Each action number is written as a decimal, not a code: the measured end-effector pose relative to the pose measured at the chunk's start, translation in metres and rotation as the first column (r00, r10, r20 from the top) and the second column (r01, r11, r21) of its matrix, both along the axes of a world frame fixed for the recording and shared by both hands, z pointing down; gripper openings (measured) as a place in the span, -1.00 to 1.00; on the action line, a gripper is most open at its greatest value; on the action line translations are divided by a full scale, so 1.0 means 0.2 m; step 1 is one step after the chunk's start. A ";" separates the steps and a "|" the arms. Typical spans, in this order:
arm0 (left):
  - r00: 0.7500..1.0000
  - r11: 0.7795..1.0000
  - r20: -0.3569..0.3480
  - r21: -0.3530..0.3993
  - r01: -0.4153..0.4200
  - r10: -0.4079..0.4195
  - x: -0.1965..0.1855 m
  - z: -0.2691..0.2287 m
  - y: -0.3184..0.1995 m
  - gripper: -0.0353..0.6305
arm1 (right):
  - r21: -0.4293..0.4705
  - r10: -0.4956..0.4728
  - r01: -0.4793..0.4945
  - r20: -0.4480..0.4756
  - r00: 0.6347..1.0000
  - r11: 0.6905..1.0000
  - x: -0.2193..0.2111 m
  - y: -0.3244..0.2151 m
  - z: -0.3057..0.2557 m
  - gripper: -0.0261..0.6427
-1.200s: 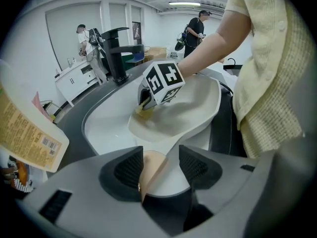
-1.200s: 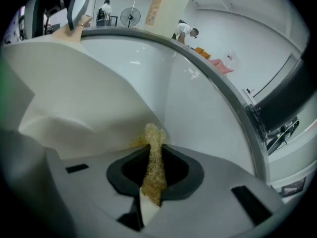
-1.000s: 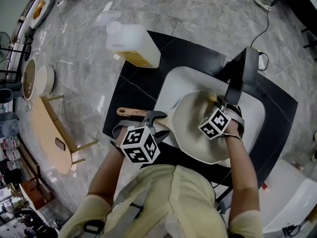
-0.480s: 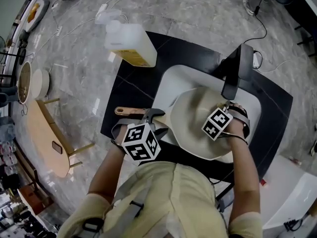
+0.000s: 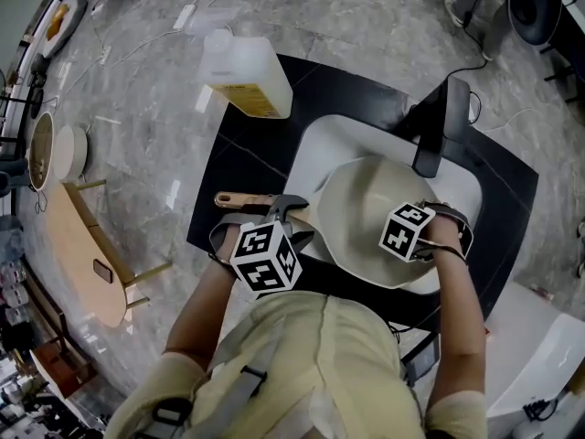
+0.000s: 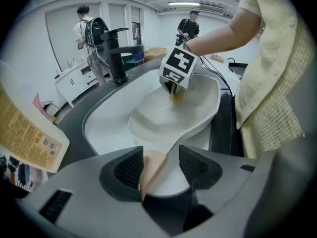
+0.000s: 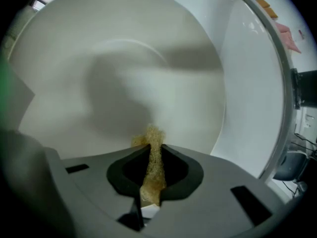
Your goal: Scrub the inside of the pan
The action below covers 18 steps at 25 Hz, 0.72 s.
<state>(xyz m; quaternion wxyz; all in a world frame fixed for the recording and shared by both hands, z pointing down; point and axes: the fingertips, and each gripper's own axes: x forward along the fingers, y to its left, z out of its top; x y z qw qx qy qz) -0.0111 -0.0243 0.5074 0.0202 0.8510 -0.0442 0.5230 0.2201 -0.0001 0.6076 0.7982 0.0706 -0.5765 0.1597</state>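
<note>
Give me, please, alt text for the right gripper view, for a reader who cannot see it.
The right gripper is shut on a yellowish scrub sponge, whose frayed tip pokes out over the inside of a white pan. The pan's smooth, shadowed interior fills most of the view.

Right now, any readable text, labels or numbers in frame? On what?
None readable.
Jug label: barcode and small print, too blurred to read.
Marker cubes: black-and-white patterns only, no words.
</note>
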 end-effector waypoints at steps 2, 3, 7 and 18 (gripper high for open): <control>1.000 1.000 0.002 0.005 -0.004 0.004 0.00 0.00 0.00 -0.21 | -0.073 -0.004 0.006 0.035 0.999 0.997 -0.02 0.07 -0.04 -0.76; 1.000 1.000 0.004 0.007 -0.006 0.006 0.00 0.00 0.00 -0.21 | -0.107 0.000 0.006 0.057 0.998 0.994 -0.04 0.10 -0.06 -0.76; 1.000 1.000 0.018 0.007 -0.021 0.021 0.00 0.01 0.01 -0.21 | -0.245 0.035 0.004 0.154 0.987 0.969 -0.15 0.24 -0.14 -0.77; 0.999 1.000 0.024 0.009 -0.026 0.026 0.00 0.00 0.02 -0.21 | -0.360 0.173 0.022 0.498 0.850 0.933 -0.58 0.31 -0.29 -0.77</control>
